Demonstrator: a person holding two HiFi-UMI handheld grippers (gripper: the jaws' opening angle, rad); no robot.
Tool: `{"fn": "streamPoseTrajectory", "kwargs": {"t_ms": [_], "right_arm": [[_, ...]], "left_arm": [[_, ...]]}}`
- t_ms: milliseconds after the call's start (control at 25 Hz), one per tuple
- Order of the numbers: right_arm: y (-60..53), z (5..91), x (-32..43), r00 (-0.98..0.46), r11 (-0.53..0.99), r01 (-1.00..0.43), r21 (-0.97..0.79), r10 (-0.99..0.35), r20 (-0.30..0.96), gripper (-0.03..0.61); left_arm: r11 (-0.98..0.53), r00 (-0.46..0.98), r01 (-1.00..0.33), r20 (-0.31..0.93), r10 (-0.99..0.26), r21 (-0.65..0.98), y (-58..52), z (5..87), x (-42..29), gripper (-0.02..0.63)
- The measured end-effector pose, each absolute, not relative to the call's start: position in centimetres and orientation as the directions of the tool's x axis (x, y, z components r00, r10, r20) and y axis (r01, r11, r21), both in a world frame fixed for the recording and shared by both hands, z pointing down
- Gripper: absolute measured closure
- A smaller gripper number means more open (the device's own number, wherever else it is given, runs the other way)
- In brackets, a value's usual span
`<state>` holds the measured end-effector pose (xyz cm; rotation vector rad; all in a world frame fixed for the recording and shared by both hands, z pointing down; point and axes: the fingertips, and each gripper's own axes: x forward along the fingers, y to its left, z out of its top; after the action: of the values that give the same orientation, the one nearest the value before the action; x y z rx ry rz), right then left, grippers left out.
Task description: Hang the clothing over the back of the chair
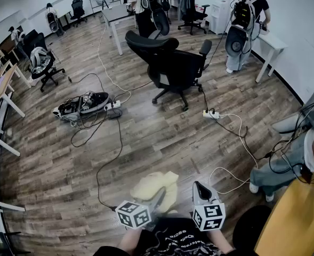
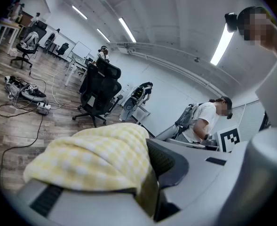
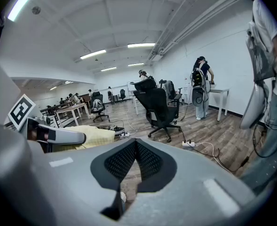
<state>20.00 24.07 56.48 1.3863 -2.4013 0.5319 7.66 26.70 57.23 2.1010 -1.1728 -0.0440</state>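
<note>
Our left gripper (image 1: 158,195) is clamped on the yellow cloth (image 2: 93,157), which bunches over its jaw low in front of us, while the right gripper (image 3: 135,161) is closed on nothing. The chair (image 1: 174,65) stands well apart across the floor. We should carry the cloth over clear of the cables (image 1: 110,143), then take a second corner with the right gripper to spread it over the backrest.

No legible word, number or brand in any view. White lettering on black shirt (image 1: 174,242), bottom edge of head view: too warped and small to read. Black-and-white square marker (image 1: 134,214) on left gripper (image 1: 160,194), same kind on right gripper (image 1: 198,186): coded patterns only, no characters
</note>
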Motion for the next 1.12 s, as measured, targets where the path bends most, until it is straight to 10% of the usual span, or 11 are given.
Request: {"fn": "streamPoseTrajectory", "kwargs": {"t_ms": [800, 1120], "right_arm": [[24.4, 56.6, 17.3, -0.652, 0.524, -0.756, -0.393, -0.661, 0.372, 0.568], [24.8, 57.7, 12.3, -0.788, 0.612, -0.616, -0.496, -0.483, 0.382, 0.318]], "left_arm": [[-0.389, 0.655, -0.663, 0.244, -0.715, 0.64, 26.5, 56.3, 6.6, 0.537], [-0.423, 0.69, -0.623, 0.208, -0.693, 0.658, 25.5, 55.9, 5.4, 0.538]]}}
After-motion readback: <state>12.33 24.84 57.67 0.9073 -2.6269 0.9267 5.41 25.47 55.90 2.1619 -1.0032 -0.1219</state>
